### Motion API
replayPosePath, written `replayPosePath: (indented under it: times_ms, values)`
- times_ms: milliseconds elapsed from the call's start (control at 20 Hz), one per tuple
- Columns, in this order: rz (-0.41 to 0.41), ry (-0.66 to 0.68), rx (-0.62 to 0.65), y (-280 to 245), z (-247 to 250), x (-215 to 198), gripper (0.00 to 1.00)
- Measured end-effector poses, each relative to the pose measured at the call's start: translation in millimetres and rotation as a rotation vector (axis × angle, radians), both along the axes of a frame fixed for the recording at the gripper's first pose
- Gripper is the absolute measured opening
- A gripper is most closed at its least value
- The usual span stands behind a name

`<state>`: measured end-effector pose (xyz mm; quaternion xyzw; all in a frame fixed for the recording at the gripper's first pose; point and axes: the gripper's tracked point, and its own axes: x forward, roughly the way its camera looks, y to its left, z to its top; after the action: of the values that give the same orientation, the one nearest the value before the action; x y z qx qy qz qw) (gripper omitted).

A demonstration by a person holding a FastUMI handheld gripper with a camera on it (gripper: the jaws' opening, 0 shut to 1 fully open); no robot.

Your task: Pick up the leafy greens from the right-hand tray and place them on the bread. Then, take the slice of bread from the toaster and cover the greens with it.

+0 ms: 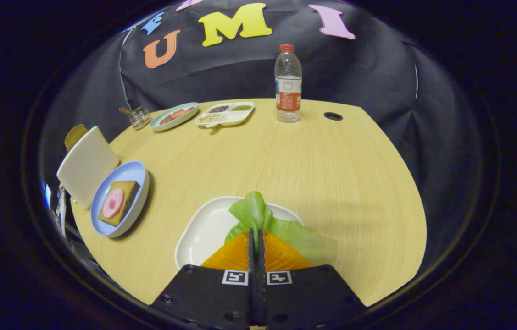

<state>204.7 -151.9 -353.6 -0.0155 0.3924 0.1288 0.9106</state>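
1. Hand-held gripper [256,234]: fingers pressed nearly together, pinching the leafy greens [281,224] between the tips; leaf bunched ahead of the fingers and trailing off to the right of them.
2. Greens placed over the near rim of the white tray [203,229]; cannot tell whether lifted clear or brushing the tray.
3. Target well to the left of the white tray: bread [120,202] with a pink round slice [113,203] on top, lying in the blue plate [123,176].
4. Just left of the blue plate, the pale toaster [87,164] with a brown slice of bread [75,135] poking up behind it; needed later, not now.
5. Step in hand, judged: carrying the greens from the white tray across to the blue plate.
6. Doing it well:
   - Raise first, so the trailing right edge of the leaf clears the tray rim.
   - Keep the pinch firm; limp leaf likely to slip or fold.
   - Travel left from the white tray, high enough to pass over the plate rim.
   - Centre the leaf over the pink slice before lowering.
   - Loosen the fingers only once the leaf rests on the bread.
   - Avoid nudging the toaster beside the plate.
7. Far from the white tray, across the tabletop [322,165]: water bottle [288,85], divided dish [225,113], small oval plate [174,116]; no part in this step.
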Motion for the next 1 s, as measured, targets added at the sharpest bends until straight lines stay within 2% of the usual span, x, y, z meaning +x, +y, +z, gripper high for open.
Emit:
replayPosePath:
  times_ms: [500,700,1000]
  values:
    - [-0.023,-0.103,0.095,27.6,61.6,-13.5,0.0]
    - [-0.017,-0.135,0.15,57.0,93.0,-20.2,0.0]
    - [0.008,-0.132,0.173,113.0,109.2,-30.8,0.0]
